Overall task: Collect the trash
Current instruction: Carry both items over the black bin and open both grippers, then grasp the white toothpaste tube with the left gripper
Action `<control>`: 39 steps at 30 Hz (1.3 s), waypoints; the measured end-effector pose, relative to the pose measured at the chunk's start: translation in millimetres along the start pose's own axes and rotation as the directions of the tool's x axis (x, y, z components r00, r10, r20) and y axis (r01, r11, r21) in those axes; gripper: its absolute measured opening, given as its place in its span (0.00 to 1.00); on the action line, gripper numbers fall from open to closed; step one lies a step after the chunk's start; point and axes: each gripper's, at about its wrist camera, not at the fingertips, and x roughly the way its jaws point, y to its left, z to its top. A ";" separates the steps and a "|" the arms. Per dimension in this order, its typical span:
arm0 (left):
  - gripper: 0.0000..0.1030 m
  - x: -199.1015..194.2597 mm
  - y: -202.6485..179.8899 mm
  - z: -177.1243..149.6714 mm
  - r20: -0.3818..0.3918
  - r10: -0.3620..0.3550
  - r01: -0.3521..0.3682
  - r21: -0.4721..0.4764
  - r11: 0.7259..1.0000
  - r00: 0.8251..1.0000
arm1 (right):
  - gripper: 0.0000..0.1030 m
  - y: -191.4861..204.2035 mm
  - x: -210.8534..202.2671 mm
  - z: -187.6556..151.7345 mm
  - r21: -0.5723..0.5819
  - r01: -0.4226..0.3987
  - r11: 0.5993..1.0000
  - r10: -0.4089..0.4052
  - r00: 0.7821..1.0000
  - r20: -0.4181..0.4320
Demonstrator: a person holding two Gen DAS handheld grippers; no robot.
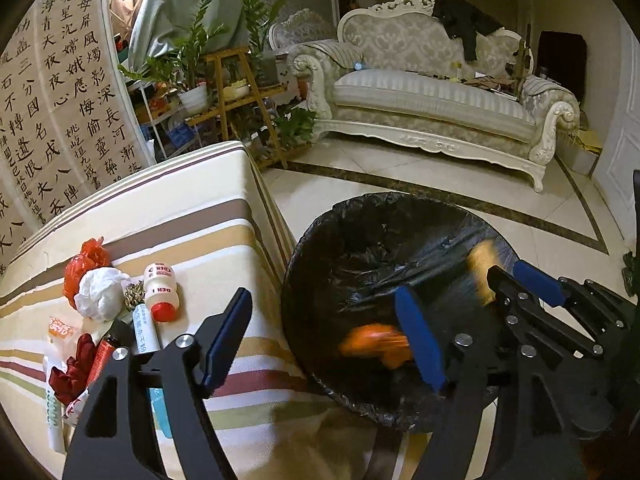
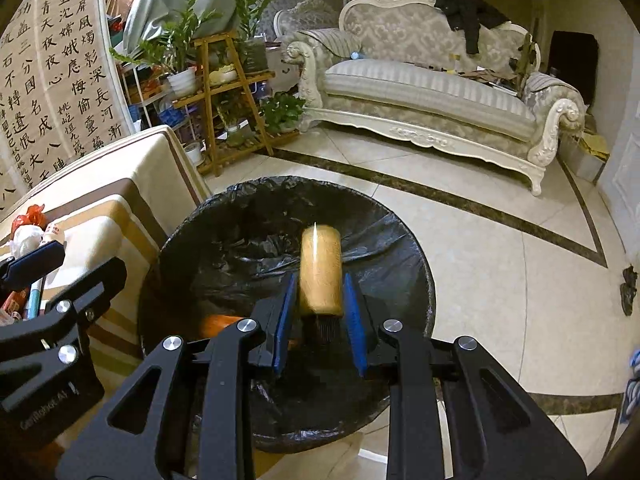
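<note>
A bin lined with a black bag (image 1: 320,240) stands on the floor beside the striped table (image 1: 192,216). My left gripper (image 1: 323,294) hangs open over the bin's near rim, with nothing touching its blue pads. Below it, inside the bag, is a blurred orange piece of trash (image 1: 376,344). My right gripper (image 2: 319,278) is shut on a tan bottle (image 2: 320,264), cap towards the camera, held above the bin's (image 2: 400,248) middle. On the table lie a red plastic bag (image 1: 86,264), a crumpled white tissue (image 1: 100,292), a small white bottle with a red cap (image 1: 160,292) and several tubes and wrappers.
A cream sofa (image 1: 432,96) stands across the tiled floor (image 2: 500,248). A wooden plant stand (image 1: 240,96) with potted plants sits behind the table, and a calligraphy screen (image 1: 60,92) to its left. A small dark object (image 2: 629,290) lies on the floor at far right.
</note>
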 end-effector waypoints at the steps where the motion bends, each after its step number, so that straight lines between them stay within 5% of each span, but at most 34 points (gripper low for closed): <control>1: 0.71 0.5 0.4 1.0 -0.001 0.000 0.000 -0.002 1.000 1.000 | 0.25 -0.4 -0.9 0.4 0.004 0.001 1.000 -0.001 1.000 0.000; 5: 0.71 -2.4 3.3 3.1 0.004 -0.003 0.003 -0.018 1.000 1.000 | 0.27 -3.0 -6.7 1.0 0.016 0.008 1.000 -0.008 1.000 0.005; 7: 0.71 -6.2 7.3 2.7 0.009 -0.006 0.006 -0.030 1.000 1.000 | 0.38 -4.5 -12.1 1.3 0.024 0.015 1.000 -0.015 1.000 0.013; 18: 0.74 -33.2 37.2 -6.5 0.036 0.009 -0.006 -0.074 0.997 0.999 | 0.57 9.9 -35.2 -3.1 0.031 -0.017 0.999 0.016 1.000 0.018; 39: 0.74 -83.6 160.1 -61.8 0.020 0.204 -0.194 -0.222 0.955 0.979 | 0.59 123.2 -61.7 -19.9 -0.127 -0.183 0.975 0.183 0.983 -0.014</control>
